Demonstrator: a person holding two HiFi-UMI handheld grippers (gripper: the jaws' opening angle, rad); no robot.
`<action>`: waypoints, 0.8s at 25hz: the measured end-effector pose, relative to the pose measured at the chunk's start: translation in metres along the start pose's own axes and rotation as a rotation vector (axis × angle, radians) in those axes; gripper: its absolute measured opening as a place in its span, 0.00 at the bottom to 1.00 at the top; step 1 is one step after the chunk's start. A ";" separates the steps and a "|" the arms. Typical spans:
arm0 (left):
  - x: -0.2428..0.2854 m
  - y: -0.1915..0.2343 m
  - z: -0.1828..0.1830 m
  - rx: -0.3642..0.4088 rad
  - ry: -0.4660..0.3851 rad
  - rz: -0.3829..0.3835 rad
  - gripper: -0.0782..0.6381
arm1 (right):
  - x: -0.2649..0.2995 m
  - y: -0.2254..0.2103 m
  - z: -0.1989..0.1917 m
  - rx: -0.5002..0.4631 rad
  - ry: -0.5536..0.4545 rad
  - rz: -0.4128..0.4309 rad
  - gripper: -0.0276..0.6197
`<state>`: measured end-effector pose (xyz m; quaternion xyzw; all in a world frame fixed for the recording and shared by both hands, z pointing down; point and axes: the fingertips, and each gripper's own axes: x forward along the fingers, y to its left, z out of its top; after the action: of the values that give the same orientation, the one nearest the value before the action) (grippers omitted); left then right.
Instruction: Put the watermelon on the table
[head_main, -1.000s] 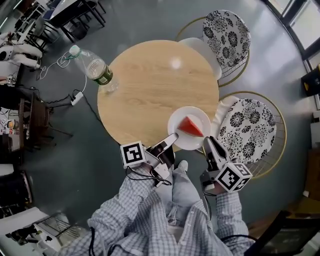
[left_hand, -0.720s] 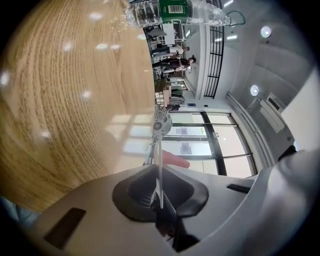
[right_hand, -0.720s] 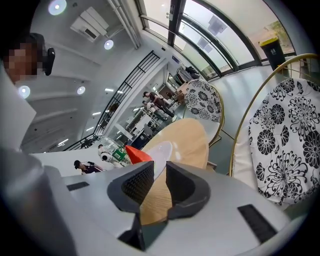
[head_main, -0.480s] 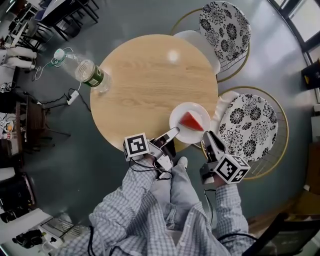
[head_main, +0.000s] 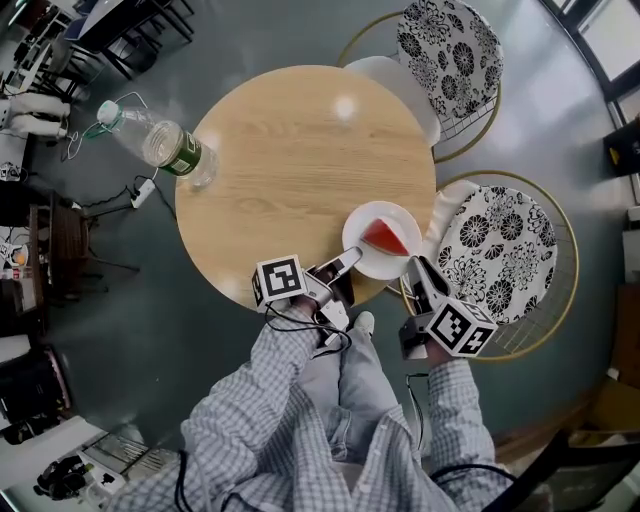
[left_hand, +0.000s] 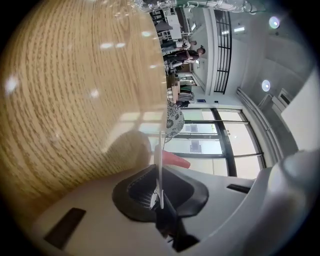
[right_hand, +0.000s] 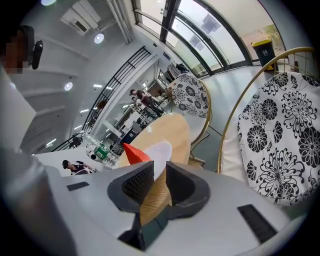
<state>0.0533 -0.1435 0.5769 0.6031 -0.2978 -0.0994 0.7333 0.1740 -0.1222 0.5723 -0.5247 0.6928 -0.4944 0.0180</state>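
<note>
A red watermelon wedge (head_main: 384, 238) lies on a white plate (head_main: 372, 222) at the near right edge of the round wooden table (head_main: 290, 150). My left gripper (head_main: 345, 262) is shut on the plate's near left rim. In the left gripper view that rim (left_hand: 160, 150) runs edge-on into the pinching jaws (left_hand: 159, 192), with the watermelon (left_hand: 175, 160) just behind. My right gripper (head_main: 413, 266) grips the near right rim. In the right gripper view the plate (right_hand: 161, 149) enters the jaws (right_hand: 159, 181), with the wedge (right_hand: 135, 152) on it. Whether the plate touches the tabletop cannot be told.
A plastic water bottle (head_main: 160, 142) stands at the table's left edge. Two gold-framed chairs with floral cushions stand at the right (head_main: 492, 255) and at the back (head_main: 450, 50). A cable and power strip (head_main: 142, 192) lie on the floor to the left.
Both grippers have sunk toward the tabletop with the plate and the watermelon between them. Both grips look the same.
</note>
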 end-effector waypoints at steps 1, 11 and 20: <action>0.002 0.001 0.001 -0.003 -0.001 0.004 0.15 | 0.002 -0.002 0.000 -0.002 0.000 -0.005 0.17; 0.016 0.009 0.007 0.009 -0.011 0.037 0.15 | 0.015 -0.017 0.003 -0.049 0.018 -0.037 0.17; 0.021 0.012 0.007 0.017 -0.017 0.067 0.14 | 0.020 -0.022 0.008 -0.103 0.023 -0.064 0.17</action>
<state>0.0639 -0.1572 0.5957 0.5981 -0.3250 -0.0773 0.7285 0.1850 -0.1420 0.5939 -0.5413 0.7003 -0.4642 -0.0330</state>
